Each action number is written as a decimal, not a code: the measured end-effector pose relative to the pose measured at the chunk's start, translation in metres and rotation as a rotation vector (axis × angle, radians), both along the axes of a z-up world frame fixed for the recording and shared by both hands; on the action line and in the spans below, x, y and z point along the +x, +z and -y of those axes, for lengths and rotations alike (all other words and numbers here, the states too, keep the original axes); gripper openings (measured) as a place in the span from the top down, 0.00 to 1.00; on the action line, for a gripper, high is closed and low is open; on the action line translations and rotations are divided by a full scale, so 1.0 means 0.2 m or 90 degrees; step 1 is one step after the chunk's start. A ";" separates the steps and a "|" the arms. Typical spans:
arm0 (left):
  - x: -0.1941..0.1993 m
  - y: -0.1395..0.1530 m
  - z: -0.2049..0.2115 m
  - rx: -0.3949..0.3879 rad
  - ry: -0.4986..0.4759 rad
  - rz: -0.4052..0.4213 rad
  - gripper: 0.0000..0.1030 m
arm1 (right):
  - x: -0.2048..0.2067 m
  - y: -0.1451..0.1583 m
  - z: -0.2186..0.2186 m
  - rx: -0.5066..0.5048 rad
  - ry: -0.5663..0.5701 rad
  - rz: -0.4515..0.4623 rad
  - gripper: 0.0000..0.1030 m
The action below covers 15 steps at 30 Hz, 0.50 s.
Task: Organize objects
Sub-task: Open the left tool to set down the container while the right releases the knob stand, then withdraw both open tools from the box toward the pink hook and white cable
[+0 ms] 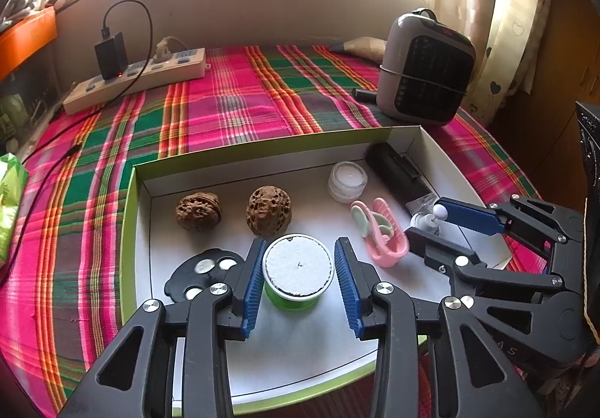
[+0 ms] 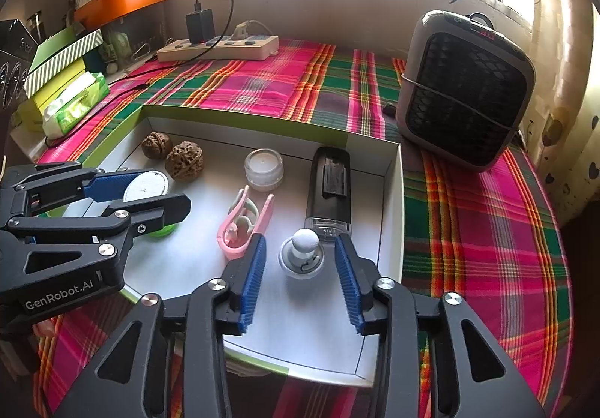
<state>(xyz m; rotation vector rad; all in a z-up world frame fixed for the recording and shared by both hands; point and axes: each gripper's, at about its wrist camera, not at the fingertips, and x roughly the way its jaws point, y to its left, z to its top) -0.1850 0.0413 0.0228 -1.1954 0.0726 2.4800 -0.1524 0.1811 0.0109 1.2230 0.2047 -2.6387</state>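
A white box with a green rim (image 1: 129, 230) lies on a plaid cloth. Inside it, a green spool with a white top (image 1: 298, 266) stands between the fingers of my left gripper (image 1: 300, 286), which is open with a slight gap at the pads. A small white knobbed piece (image 2: 302, 253) sits between the fingers of my right gripper (image 2: 302, 279), also open and clear of it on both sides. The box also holds two walnuts (image 1: 198, 211) (image 1: 269, 210), a clear little jar (image 1: 347, 181), a pink clip (image 1: 382, 230), a black case (image 1: 397, 174) and a black disc (image 1: 202, 271).
A grey heater (image 2: 465, 92) stands just beyond the box's far right corner. A power strip (image 1: 135, 80) with a charger and cable lies at the back left by the wall. A green tissue pack (image 2: 75, 103) and boxes crowd the left edge.
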 end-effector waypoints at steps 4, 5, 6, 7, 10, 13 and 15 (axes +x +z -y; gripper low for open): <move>0.01 0.01 0.00 0.001 -0.001 -0.004 0.65 | 0.01 0.01 -0.01 -0.002 -0.003 -0.001 0.58; 0.02 0.02 0.00 0.002 -0.001 -0.005 0.65 | 0.01 0.01 -0.01 -0.003 -0.004 -0.002 0.58; 0.02 0.02 0.00 0.002 0.000 -0.006 0.65 | 0.02 0.01 -0.01 -0.004 -0.005 -0.004 0.58; 0.03 0.03 0.01 0.002 0.001 -0.009 0.65 | 0.02 0.02 -0.01 -0.004 -0.006 -0.005 0.58; 0.05 0.04 0.00 0.002 -0.001 -0.011 0.65 | 0.04 0.03 -0.01 -0.007 -0.006 -0.009 0.58; 0.07 0.05 0.00 0.000 0.000 -0.015 0.65 | 0.05 0.04 -0.01 -0.010 -0.007 -0.014 0.58; 0.08 0.05 0.01 0.001 0.001 -0.016 0.65 | 0.07 0.05 0.00 -0.010 -0.008 -0.018 0.58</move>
